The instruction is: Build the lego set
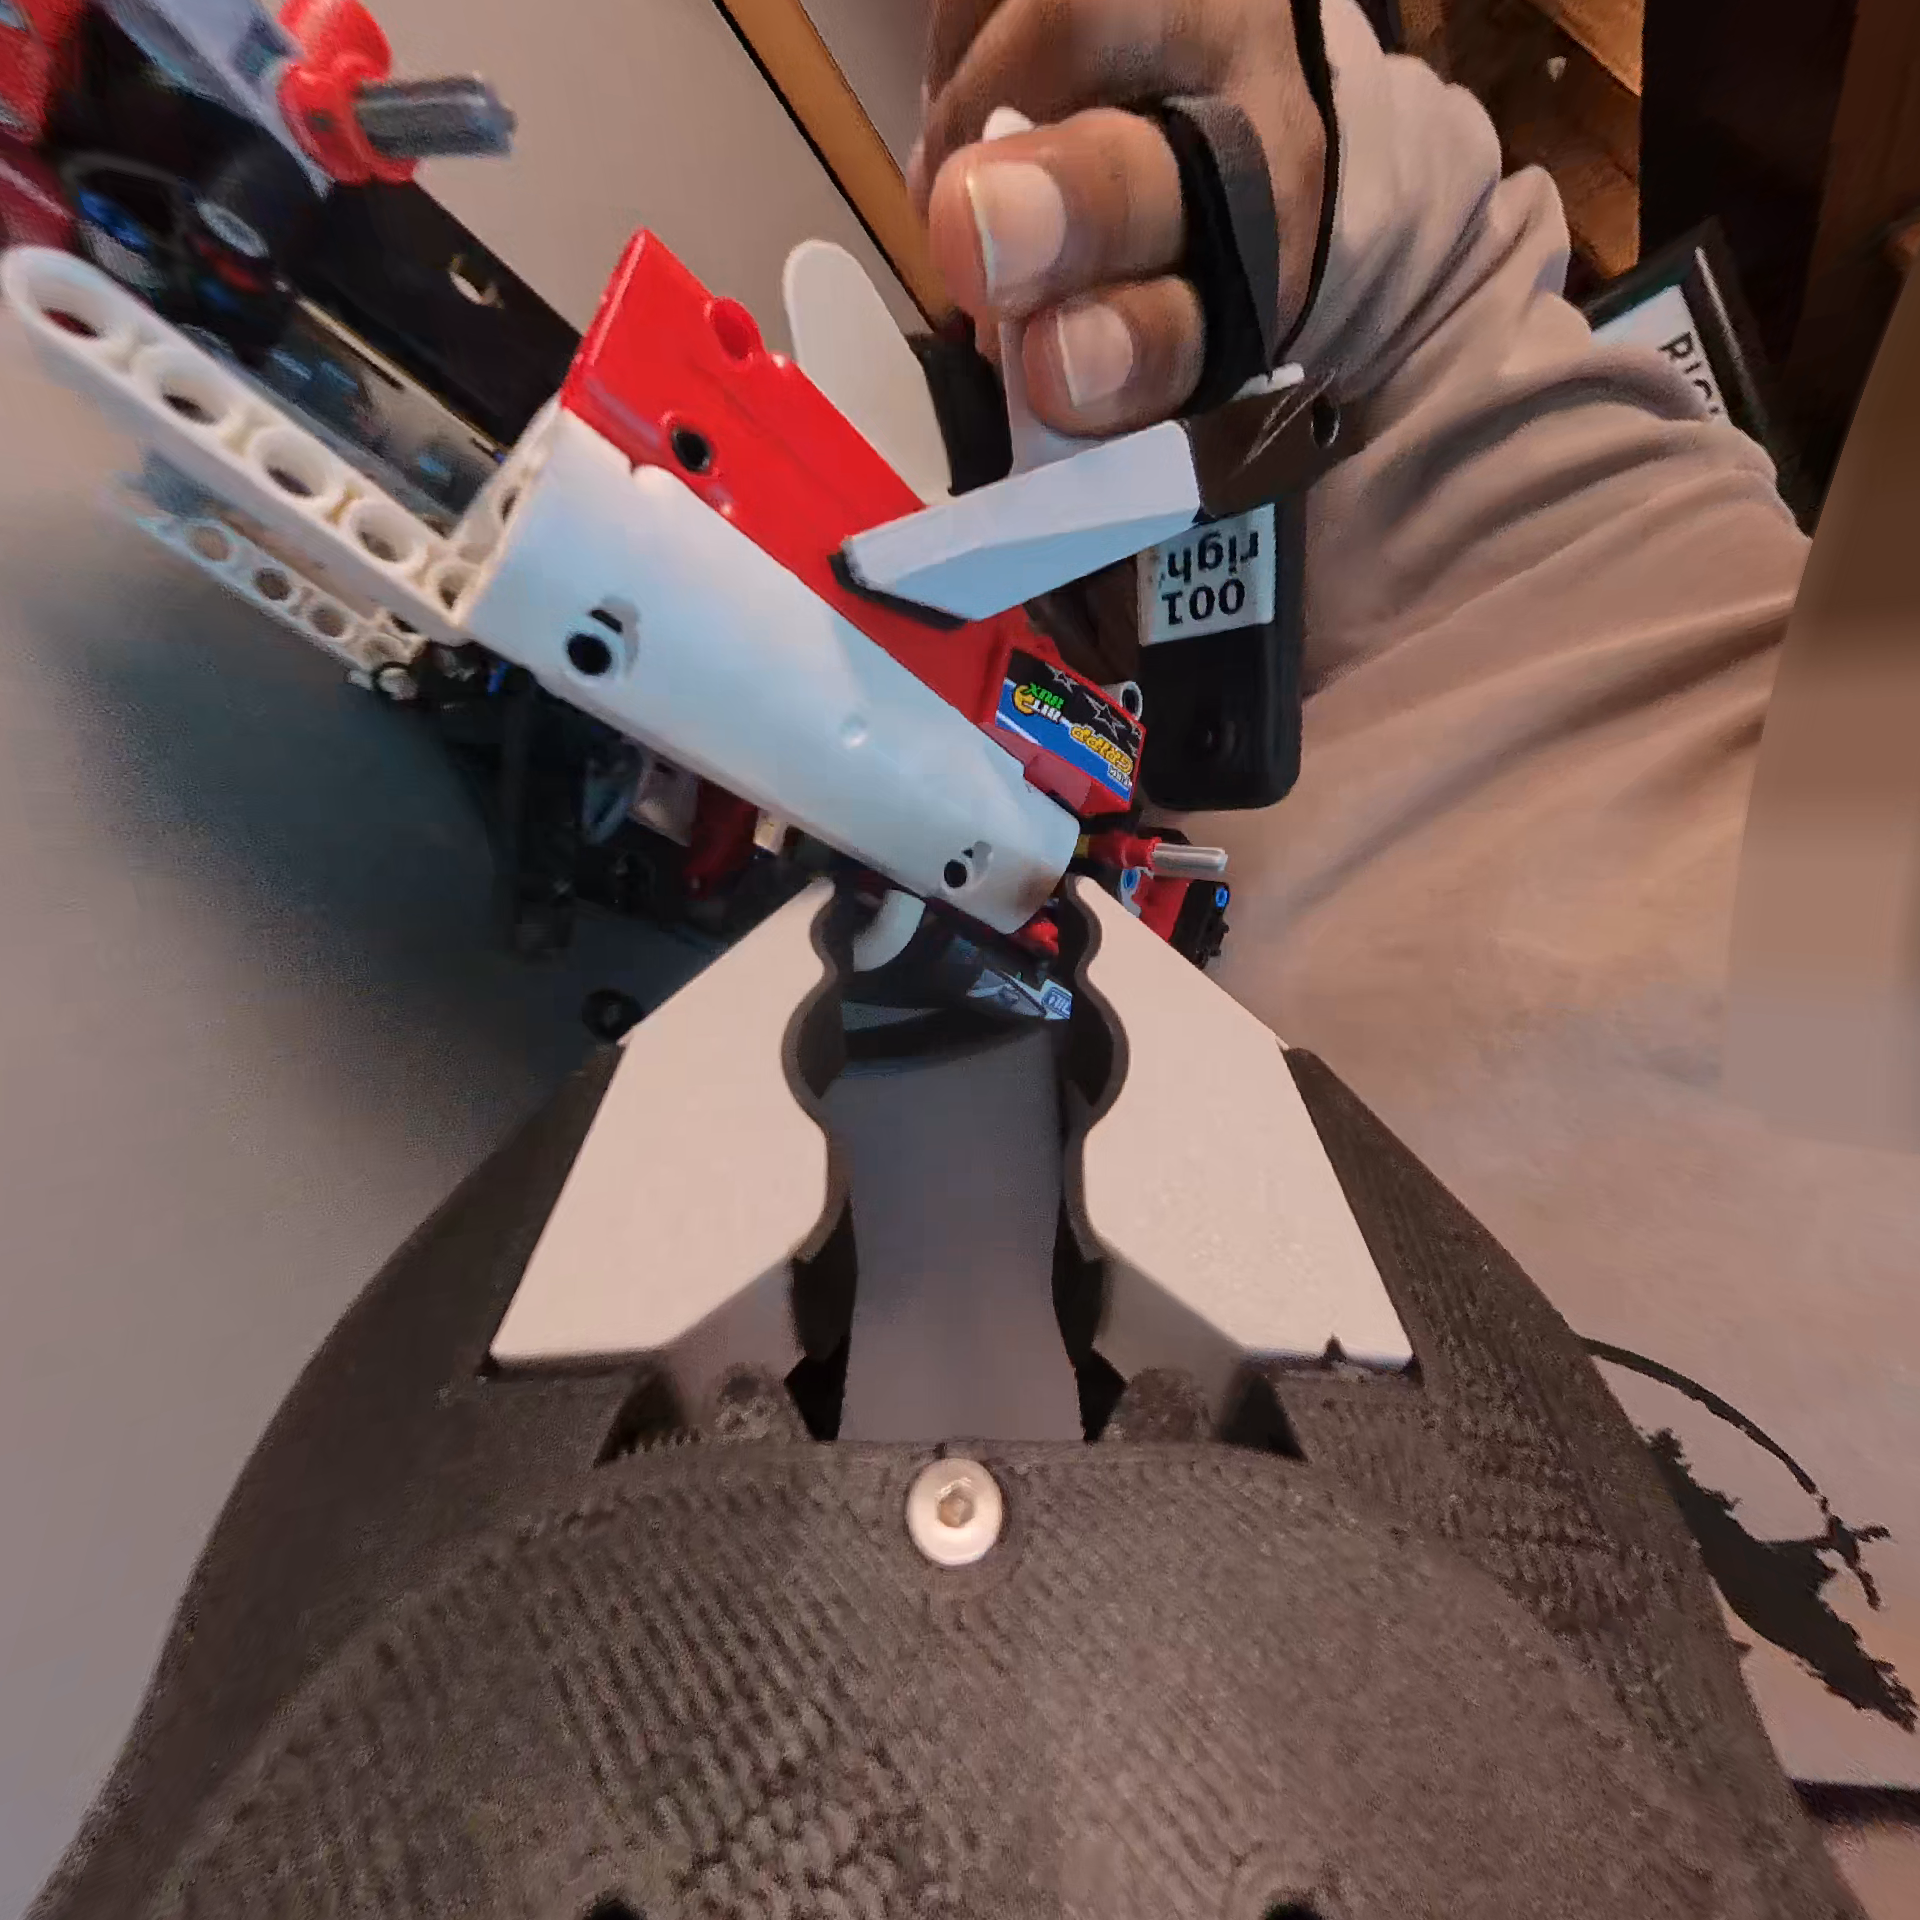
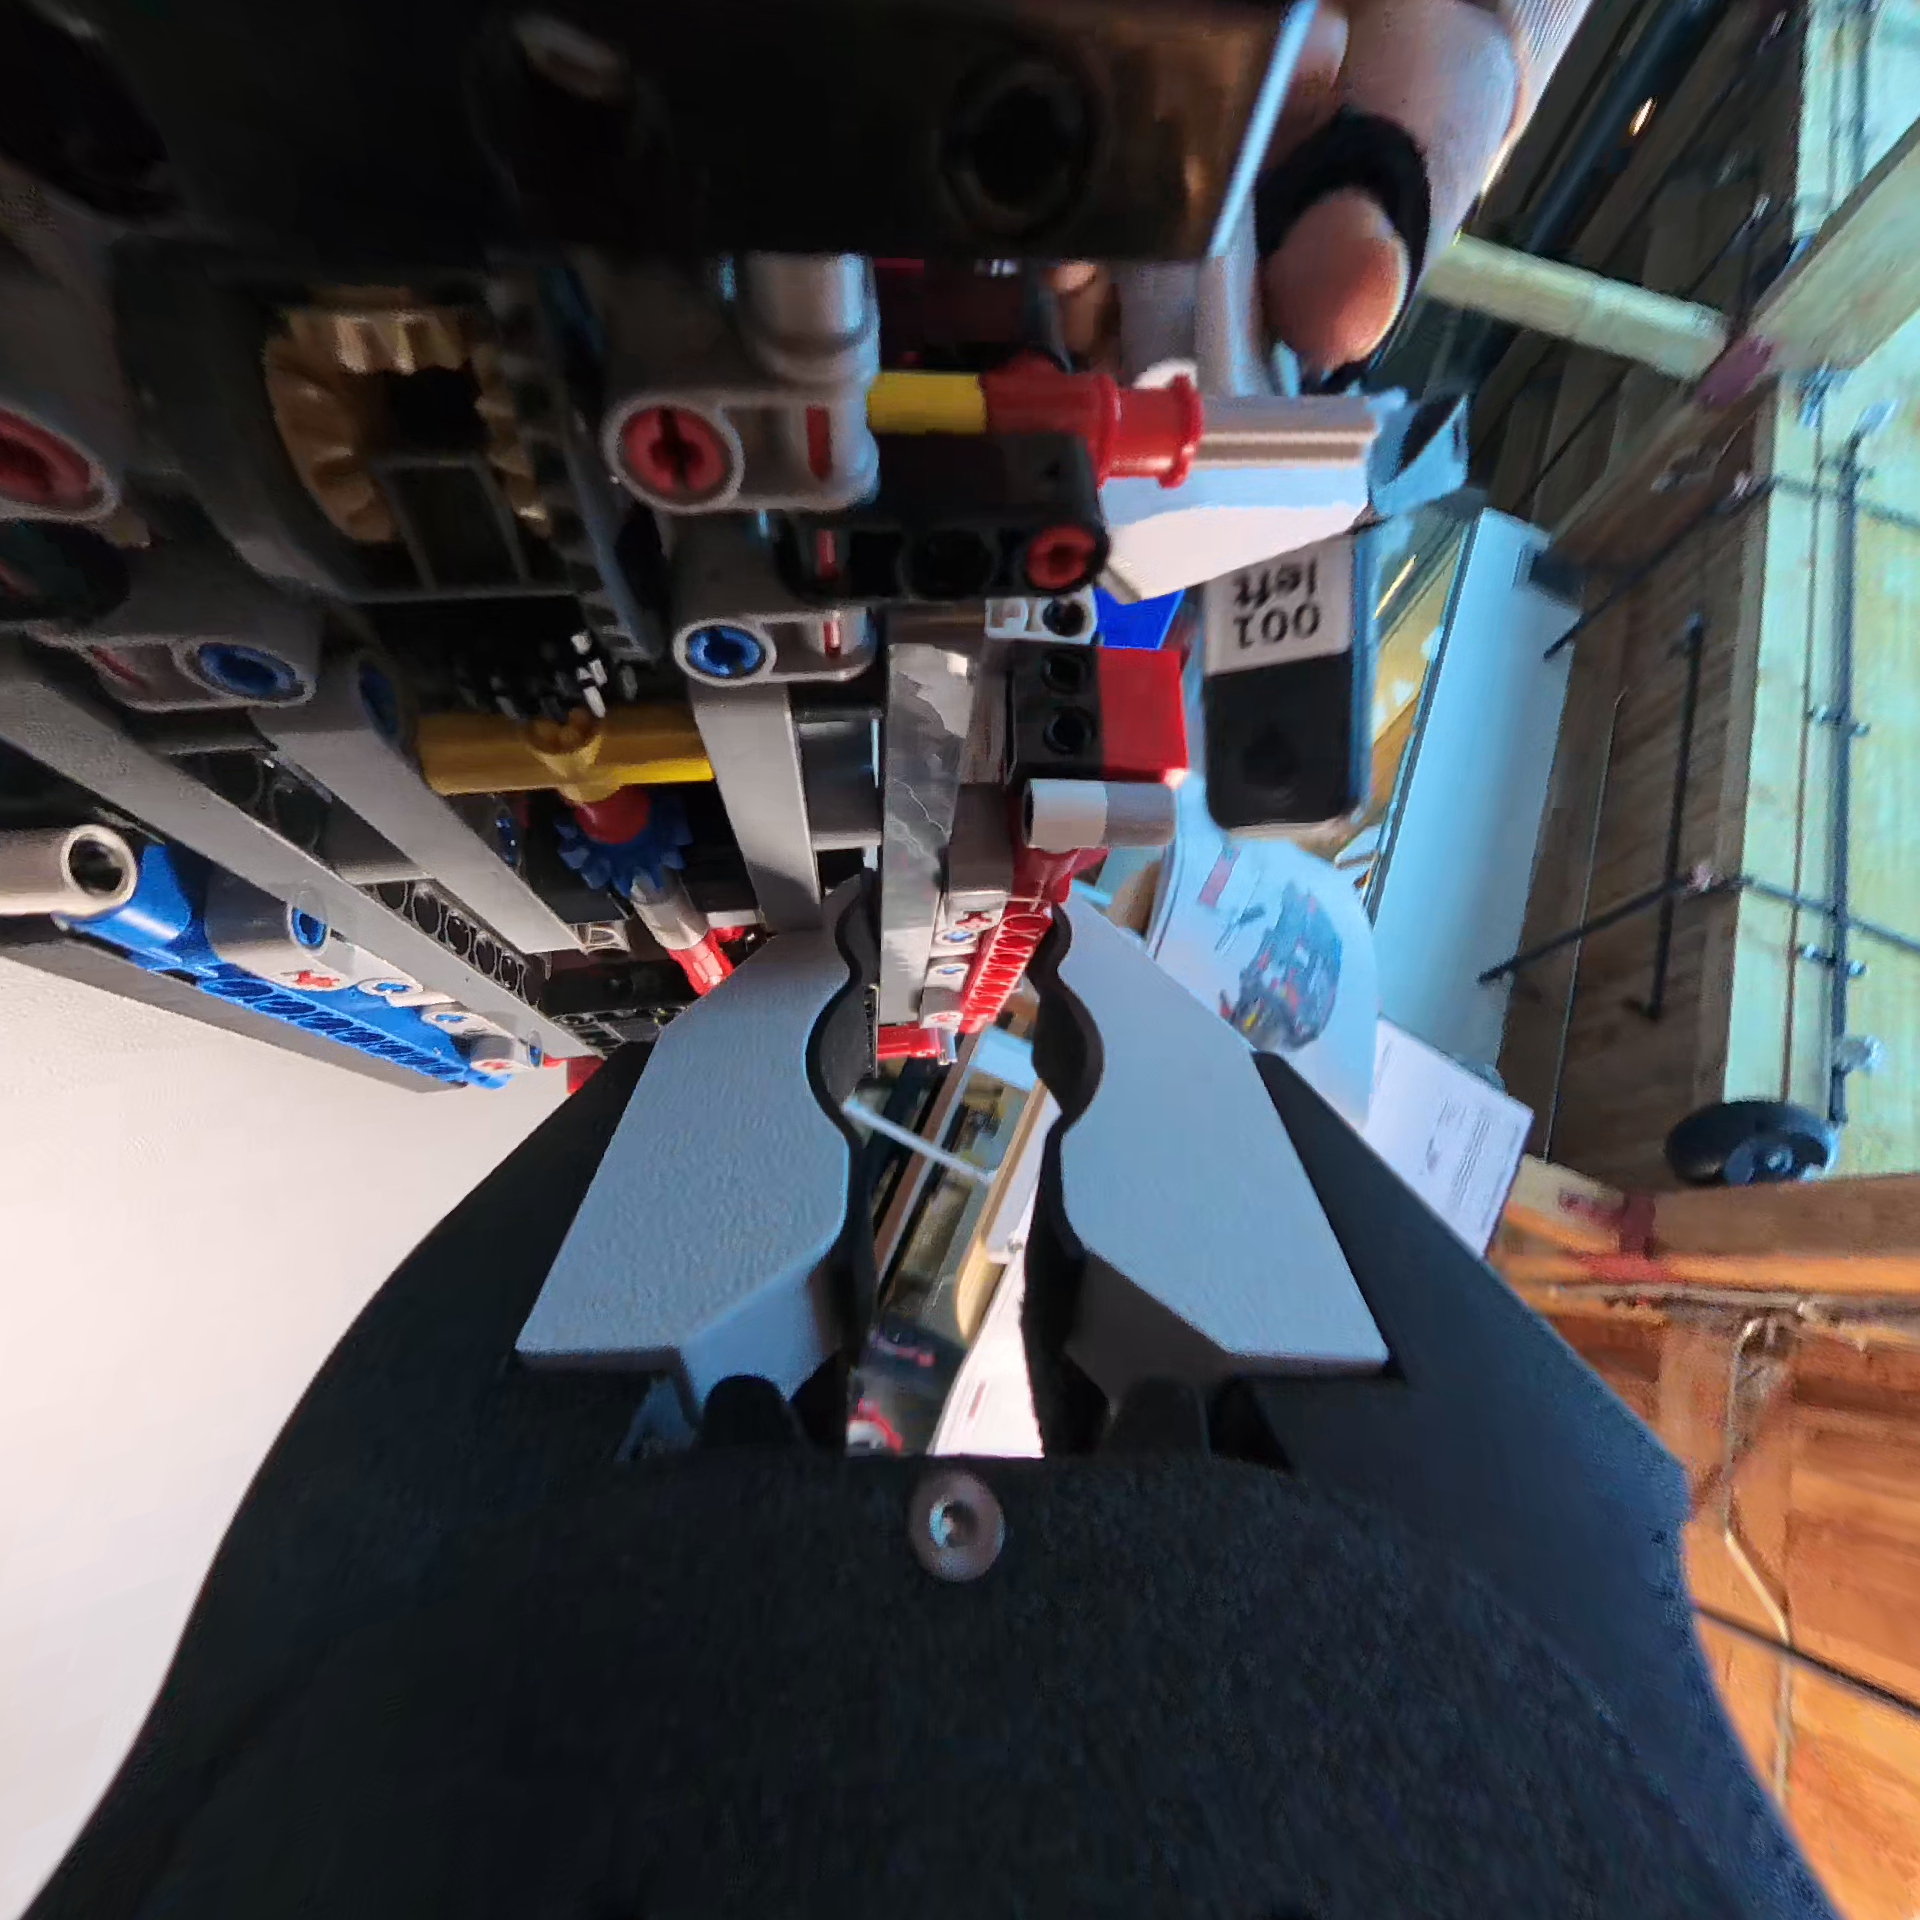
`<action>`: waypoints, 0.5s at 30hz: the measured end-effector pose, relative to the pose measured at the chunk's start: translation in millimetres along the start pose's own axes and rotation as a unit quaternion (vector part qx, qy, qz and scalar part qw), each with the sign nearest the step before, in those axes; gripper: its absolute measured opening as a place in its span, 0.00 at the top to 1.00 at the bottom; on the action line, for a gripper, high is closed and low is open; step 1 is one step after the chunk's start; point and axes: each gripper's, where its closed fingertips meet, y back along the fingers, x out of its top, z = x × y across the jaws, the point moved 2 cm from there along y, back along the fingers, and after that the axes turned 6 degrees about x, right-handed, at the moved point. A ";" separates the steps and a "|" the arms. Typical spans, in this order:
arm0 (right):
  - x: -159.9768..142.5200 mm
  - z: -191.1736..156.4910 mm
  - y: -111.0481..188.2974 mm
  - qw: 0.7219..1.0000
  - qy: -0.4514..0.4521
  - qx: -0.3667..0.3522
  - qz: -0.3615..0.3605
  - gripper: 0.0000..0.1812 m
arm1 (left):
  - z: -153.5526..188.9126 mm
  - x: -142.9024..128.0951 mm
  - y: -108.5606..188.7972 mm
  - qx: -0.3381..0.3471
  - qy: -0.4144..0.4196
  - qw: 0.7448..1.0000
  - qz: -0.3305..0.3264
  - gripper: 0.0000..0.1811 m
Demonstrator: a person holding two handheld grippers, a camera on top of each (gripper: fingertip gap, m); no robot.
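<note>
The lego model, a vehicle build with a red and white side panel [image 1: 748,582] and a white holed beam [image 1: 239,426], is held up between both grippers. My left gripper [image 1: 954,899] is shut on the model's near end, at the white panel's corner. In the right wrist view the model's underside [image 2: 582,644] shows gears, grey beams, blue and yellow pins. My right gripper [image 2: 956,914] is shut on a thin grey and red section of the model. It also shows in the left wrist view, one of its white fingers [image 1: 1018,530] pressed on the red panel. The left gripper's finger [image 2: 1236,499] shows by a grey axle.
A white table [image 2: 156,1247] lies below. An instruction booklet [image 2: 1278,966] and paper sheets [image 2: 1444,1143] lie beyond the model. Wooden boards [image 2: 1766,1351] and a black wheel [image 2: 1745,1143] are at the right. A person's hand [image 1: 1091,208] and grey sleeve [image 1: 1507,623] are close behind. There is about 6 centimetres between the tips of the two grippers.
</note>
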 end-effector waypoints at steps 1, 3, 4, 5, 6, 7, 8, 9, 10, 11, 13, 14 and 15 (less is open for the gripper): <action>-5.8 -0.5 -1.4 1.000 -0.012 0.002 -0.019 0.87 | -3.2 5.4 5.8 0.016 -0.011 1.000 0.016 0.77; -17.5 -3.2 -4.2 0.998 -0.036 0.016 -0.058 0.86 | -8.7 13.5 18.4 0.053 -0.034 0.997 0.042 0.72; -24.6 -5.2 -5.8 0.995 -0.052 0.027 -0.082 0.87 | -10.7 18.2 25.3 0.073 -0.047 0.994 0.062 0.71; -32.3 -8.0 -7.4 0.991 -0.071 0.039 -0.106 0.87 | -11.4 22.9 32.2 0.088 -0.057 0.991 0.083 0.71; -39.7 -10.2 -8.8 0.987 -0.086 0.048 -0.129 0.87 | -11.8 27.3 38.9 0.102 -0.065 0.987 0.107 0.71; -47.7 -11.3 -10.6 0.982 -0.097 0.054 -0.153 0.86 | -11.8 30.2 44.8 0.113 -0.073 0.983 0.126 0.71; -56.4 -13.2 -12.8 0.975 -0.104 0.067 -0.182 0.87 | -12.1 31.0 49.4 0.124 -0.080 0.979 0.140 0.70; -65.3 -14.9 -15.3 0.967 -0.114 0.083 -0.212 0.87 | -12.9 30.4 53.0 0.136 -0.088 0.975 0.151 0.70; -73.9 -16.4 -17.9 0.957 -0.131 0.099 -0.238 0.87 | -14.4 29.2 56.0 0.150 -0.097 0.970 0.162 0.69; -82.5 -18.0 -20.7 0.946 -0.147 0.116 -0.265 0.87 | -16.7 27.8 58.6 0.163 -0.106 0.965 0.173 0.69; -97.7 -19.6 -27.4 0.926 -0.167 0.140 -0.308 0.87 | -27.2 25.5 63.2 0.193 -0.118 0.954 0.196 0.69; -104.0 -19.6 -31.5 0.919 -0.172 0.146 -0.325 0.87 | -34.3 25.7 65.0 0.205 -0.119 0.948 0.211 0.69; -109.7 -19.1 -36.0 0.912 -0.177 0.148 -0.339 0.87 | -41.7 27.2 65.9 0.210 -0.116 0.944 0.228 0.69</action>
